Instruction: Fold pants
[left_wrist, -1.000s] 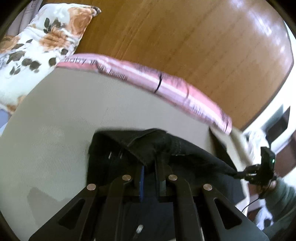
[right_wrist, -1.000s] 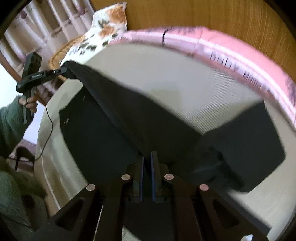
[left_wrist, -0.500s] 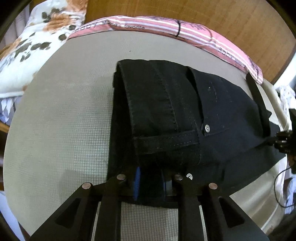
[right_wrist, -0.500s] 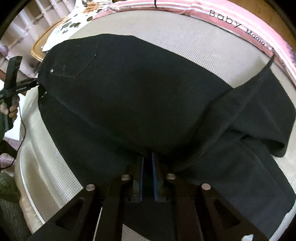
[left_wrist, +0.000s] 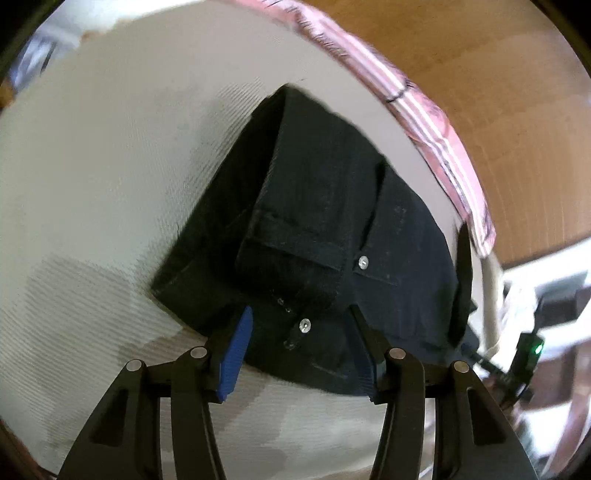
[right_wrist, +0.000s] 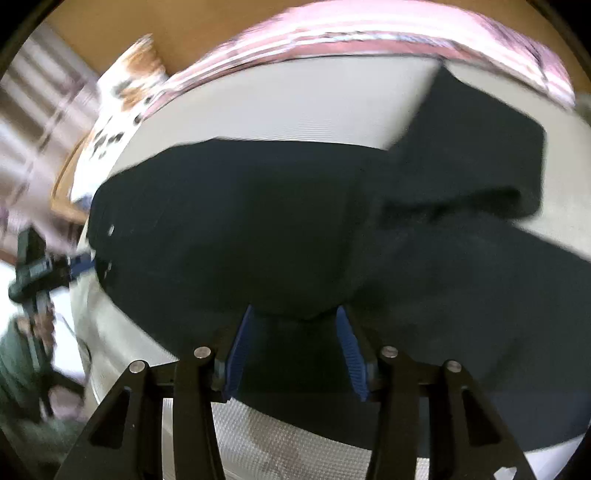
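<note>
Black pants (left_wrist: 332, 206) lie folded lengthwise on the pale bed sheet (left_wrist: 110, 166), waistband and rivets nearest the left wrist camera. My left gripper (left_wrist: 301, 332) straddles the waistband corner; its jaws are opening and the blue pads (left_wrist: 238, 339) stand off the cloth. In the right wrist view the pants (right_wrist: 240, 221) spread wide, with a leg end (right_wrist: 480, 158) doubled over at the upper right. My right gripper (right_wrist: 295, 332) is also opening, with fabric lying loose between its pads. The left gripper (right_wrist: 74, 266) shows at the pants' far left end.
A pink striped blanket (left_wrist: 436, 122) runs along the bed's far edge below a wooden headboard (left_wrist: 498, 74). A floral pillow (right_wrist: 122, 96) lies at the bed's far left corner. A green sleeve (right_wrist: 14, 354) sits low on the left. The right gripper's body (left_wrist: 528, 354) shows at the right.
Both grippers, shut on the lifted pants a second ago, lowered them onto the sheet and have opened. The pants now lie flat, and both views have rolled.
</note>
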